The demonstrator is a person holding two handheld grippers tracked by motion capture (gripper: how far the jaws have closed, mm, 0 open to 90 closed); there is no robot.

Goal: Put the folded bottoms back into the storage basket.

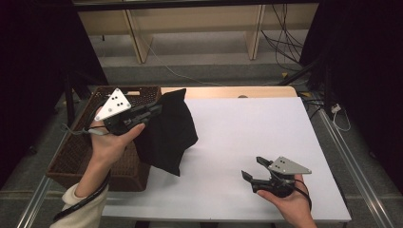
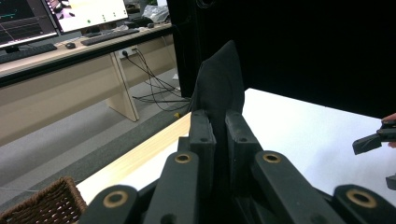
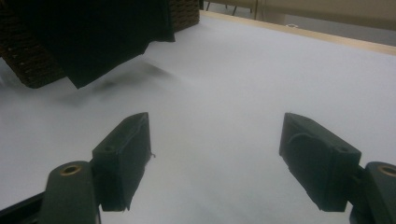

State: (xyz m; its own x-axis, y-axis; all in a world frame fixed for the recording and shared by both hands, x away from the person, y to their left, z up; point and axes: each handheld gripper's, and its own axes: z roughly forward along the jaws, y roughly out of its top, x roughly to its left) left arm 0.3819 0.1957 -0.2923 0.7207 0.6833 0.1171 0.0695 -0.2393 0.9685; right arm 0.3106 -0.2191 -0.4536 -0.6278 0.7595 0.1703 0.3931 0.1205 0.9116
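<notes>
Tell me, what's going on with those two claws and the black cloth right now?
Left gripper shut on black cloth, holding it up beside the basket. Right gripper open, empty, low over the white table. Nothing in the way.

A white-topped table (image 1: 247, 137) (pale wood showing along its far edge) carries a brown woven basket (image 1: 76, 156) at its left side.

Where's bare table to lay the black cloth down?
Free: the white table top between the black cloth and the open right tongs, and on toward its far right corner. Crowded: the left edge, where the cloth hangs from the left tongs beside the wicker basket.
</notes>
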